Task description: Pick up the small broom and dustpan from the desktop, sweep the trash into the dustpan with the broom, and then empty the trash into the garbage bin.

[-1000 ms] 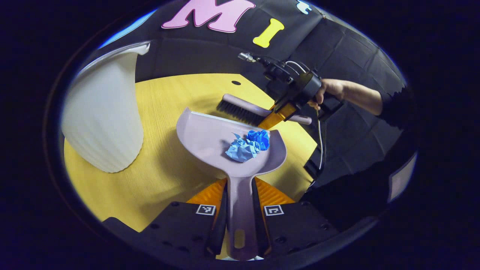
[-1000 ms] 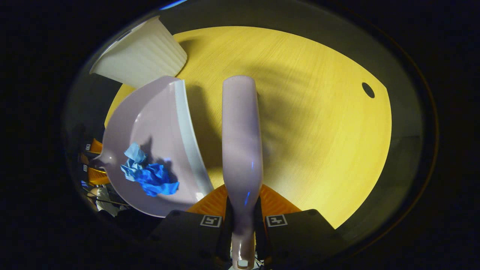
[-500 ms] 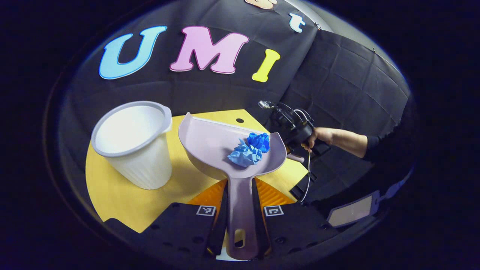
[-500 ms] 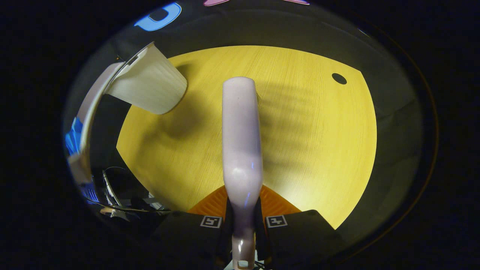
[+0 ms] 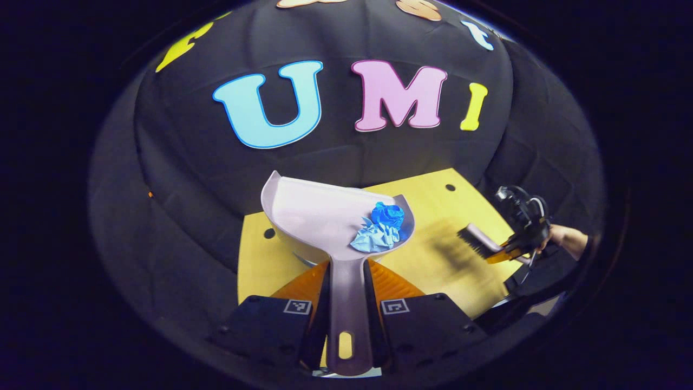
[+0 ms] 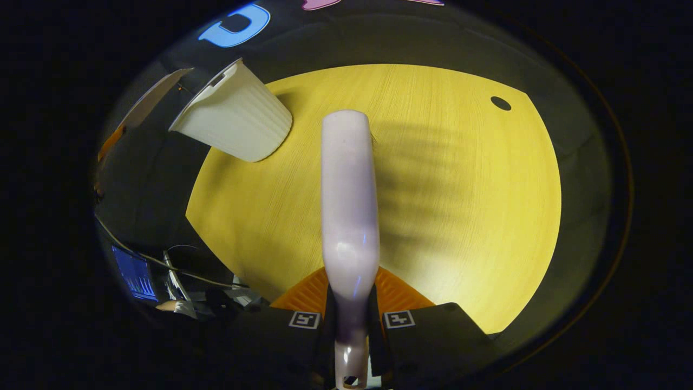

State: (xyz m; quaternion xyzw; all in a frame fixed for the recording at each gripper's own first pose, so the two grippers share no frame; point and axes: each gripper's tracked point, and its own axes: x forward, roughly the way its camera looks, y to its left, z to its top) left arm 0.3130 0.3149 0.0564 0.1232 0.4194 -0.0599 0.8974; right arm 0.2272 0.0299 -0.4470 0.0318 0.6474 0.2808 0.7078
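**Dustpan Raised With Trash, Broom Held Over Desktop**

1. Desktop (image 6: 460,179): yellow wood-grain surface. In the right gripper view it carries a small dark round hole (image 6: 501,103) near its far edge and a streaked shadow under the broom.

2. Garbage bin (image 6: 238,122): white, ribbed wall. In the right gripper view it stands on the far left part of the desktop, well apart from the broom.

3. Dustpan (image 5: 319,216): pale lilac. In the left gripper view it is held off the desktop, pan facing up, front lip away from the camera. Its handle runs back between the fingers of the left gripper (image 5: 346,303), which are clamped on the handle from both sides.

4. Broom (image 6: 349,216): pale lilac back, dark bristles. In the right gripper view its handle is pinched between the fingers of the right gripper (image 6: 351,322), with the head pointing forward over the desktop. In the left gripper view the broom is at the right, bristles close to the desktop; contact cannot be determined. A hand (image 5: 563,238) holds that gripper.

5. Trash (image 5: 381,230): crumpled blue paper lying inside the dustpan, against its right rear wall near the handle.
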